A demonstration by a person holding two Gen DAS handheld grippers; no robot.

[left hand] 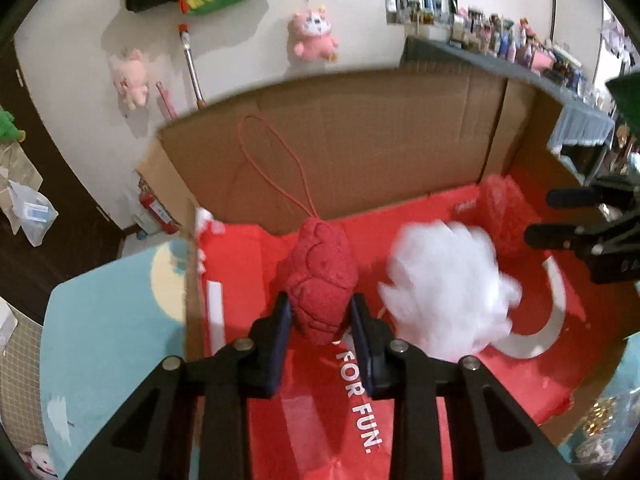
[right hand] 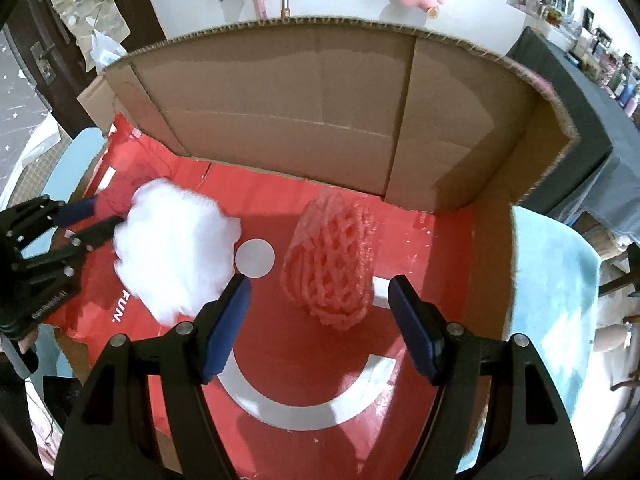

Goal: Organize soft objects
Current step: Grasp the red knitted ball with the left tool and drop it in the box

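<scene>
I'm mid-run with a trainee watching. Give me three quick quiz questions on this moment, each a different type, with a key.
1. True or false: the left gripper is closed on the red plush charm.
2. Multiple choice: what lies directly ahead of the right gripper, between its open fingers? A) white stuffing clump B) pink foam net sleeve C) green plush
3. Fill in: the soft items sit on a red printed sheet backed by a ___ wall.

Key: 1 true. 2 B, the pink foam net sleeve; the white stuffing clump lies toward the left gripper. 3 cardboard.
</scene>
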